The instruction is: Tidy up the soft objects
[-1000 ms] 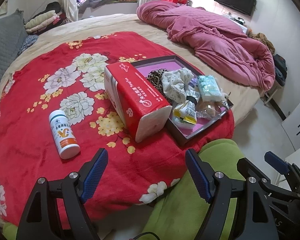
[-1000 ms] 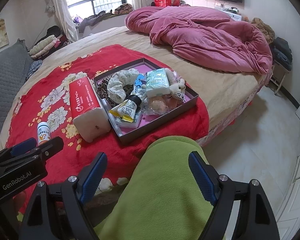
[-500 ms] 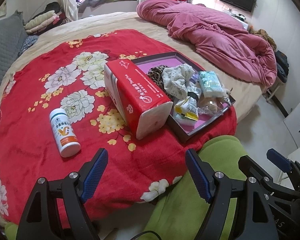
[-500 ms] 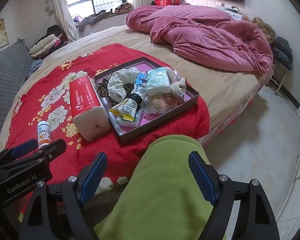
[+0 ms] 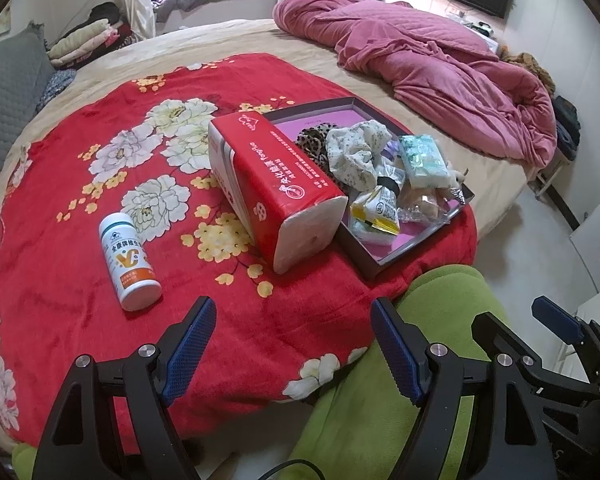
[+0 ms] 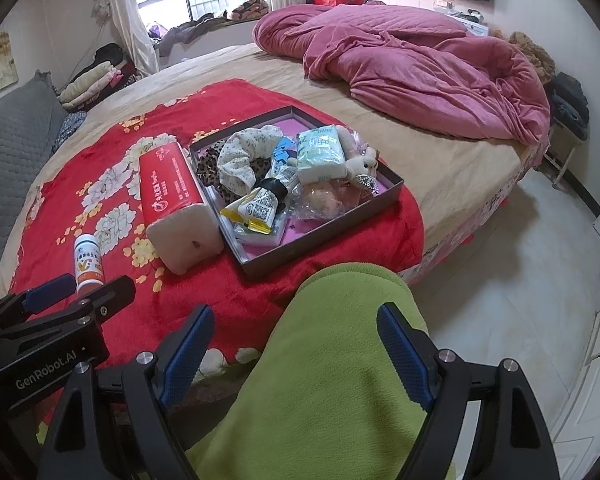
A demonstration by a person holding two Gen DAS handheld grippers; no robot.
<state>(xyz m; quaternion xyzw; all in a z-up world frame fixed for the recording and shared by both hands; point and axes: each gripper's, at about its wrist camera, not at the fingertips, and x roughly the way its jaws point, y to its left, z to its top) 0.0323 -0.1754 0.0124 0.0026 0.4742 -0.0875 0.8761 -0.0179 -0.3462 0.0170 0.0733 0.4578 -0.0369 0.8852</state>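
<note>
A red tissue pack (image 5: 274, 184) (image 6: 176, 196) lies on the red floral blanket (image 5: 60, 280), touching the left side of a dark shallow box (image 5: 364, 264) (image 6: 324, 240). The box holds a floral scrunchie (image 5: 356, 152) (image 6: 244, 152), a leopard scrunchie (image 5: 312, 140), a teal tissue packet (image 5: 424, 156) (image 6: 320, 152), a small plush toy (image 6: 362, 164) and a yellow tube (image 6: 256, 208). A white pill bottle (image 5: 130, 256) (image 6: 87, 262) lies left of the pack. My left gripper (image 5: 292, 348) hovers open near the blanket's front edge. My right gripper (image 6: 296, 348) hangs open over a green fleece-covered leg (image 6: 332, 380).
A crumpled pink duvet (image 6: 412, 68) fills the far right of the bed. Folded clothes (image 5: 84, 44) sit at the back left beside a grey cushion (image 6: 8, 148). Pale floor tiles (image 6: 520, 272) and white cabinet doors (image 5: 596, 236) lie to the right.
</note>
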